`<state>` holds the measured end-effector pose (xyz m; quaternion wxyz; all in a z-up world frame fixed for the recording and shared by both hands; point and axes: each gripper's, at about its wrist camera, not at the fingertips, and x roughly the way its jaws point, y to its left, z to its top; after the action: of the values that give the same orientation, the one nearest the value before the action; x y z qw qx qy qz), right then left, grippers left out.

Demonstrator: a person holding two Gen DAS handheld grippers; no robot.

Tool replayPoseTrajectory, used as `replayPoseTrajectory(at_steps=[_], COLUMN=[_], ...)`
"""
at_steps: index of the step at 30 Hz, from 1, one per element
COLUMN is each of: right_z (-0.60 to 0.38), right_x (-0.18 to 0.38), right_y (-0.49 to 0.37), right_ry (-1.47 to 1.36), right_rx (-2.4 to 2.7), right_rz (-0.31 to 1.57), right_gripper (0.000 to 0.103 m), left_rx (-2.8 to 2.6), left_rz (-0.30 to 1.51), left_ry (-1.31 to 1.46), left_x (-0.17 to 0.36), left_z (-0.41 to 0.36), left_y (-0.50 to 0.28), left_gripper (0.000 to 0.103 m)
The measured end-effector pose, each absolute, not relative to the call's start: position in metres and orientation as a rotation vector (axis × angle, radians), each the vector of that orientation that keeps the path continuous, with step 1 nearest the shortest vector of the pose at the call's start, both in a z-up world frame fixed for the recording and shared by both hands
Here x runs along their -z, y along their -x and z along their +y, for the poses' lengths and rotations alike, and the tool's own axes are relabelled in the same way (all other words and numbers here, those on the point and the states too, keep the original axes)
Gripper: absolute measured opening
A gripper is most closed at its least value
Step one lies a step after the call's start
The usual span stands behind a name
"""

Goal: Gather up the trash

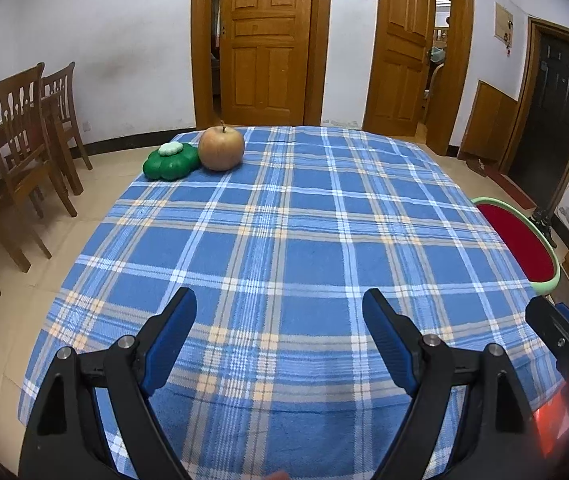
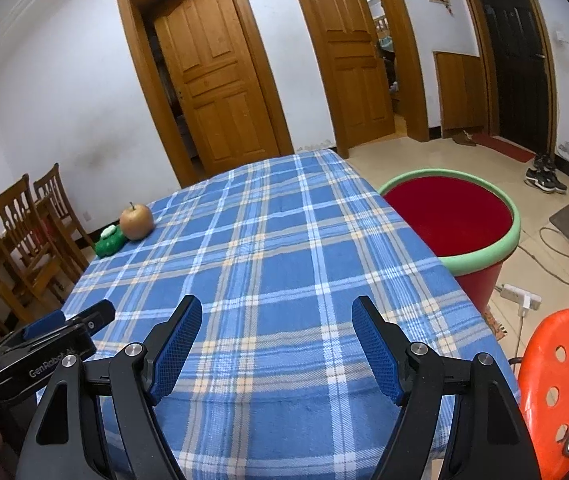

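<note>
Green toy (image 1: 171,161) and apple (image 1: 221,148) sit far across the surface (image 1: 284,240), so I hold both tools, left (image 1: 279,305) and right (image 2: 277,312), open, bin (image 2: 480,256) beside.

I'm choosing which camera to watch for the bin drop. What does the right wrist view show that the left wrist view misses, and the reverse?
Only the right wrist view shows the whole red bin with the green rim, the orange plastic stool, the white power strip and the dark sneakers. The left wrist view adds almost nothing; it shows only part of the bin at its right edge. Both show the blue plaid tablecloth, the brownish apple touching the green flower-shaped object at the far-left corner, and open, empty grippers: left gripper, right gripper.
</note>
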<state>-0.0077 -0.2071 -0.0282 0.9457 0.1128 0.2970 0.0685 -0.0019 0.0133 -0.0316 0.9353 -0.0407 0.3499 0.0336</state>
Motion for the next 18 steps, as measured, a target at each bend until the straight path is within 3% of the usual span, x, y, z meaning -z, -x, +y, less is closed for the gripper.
replayPoseTrajectory(at_steps=[18], right_z=[-0.2046], right_x=[0.0353], right_y=[0.0083], right_ry=[-0.223], right_rx=[-0.139], right_rz=[0.619], right_gripper=[0.078], left_rx=[-0.07], left_rz=[0.723], left_ry=[0.092], left_x=[0.0397], left_z=[0.0155], left_y=[0.0037], left_gripper=[0.084])
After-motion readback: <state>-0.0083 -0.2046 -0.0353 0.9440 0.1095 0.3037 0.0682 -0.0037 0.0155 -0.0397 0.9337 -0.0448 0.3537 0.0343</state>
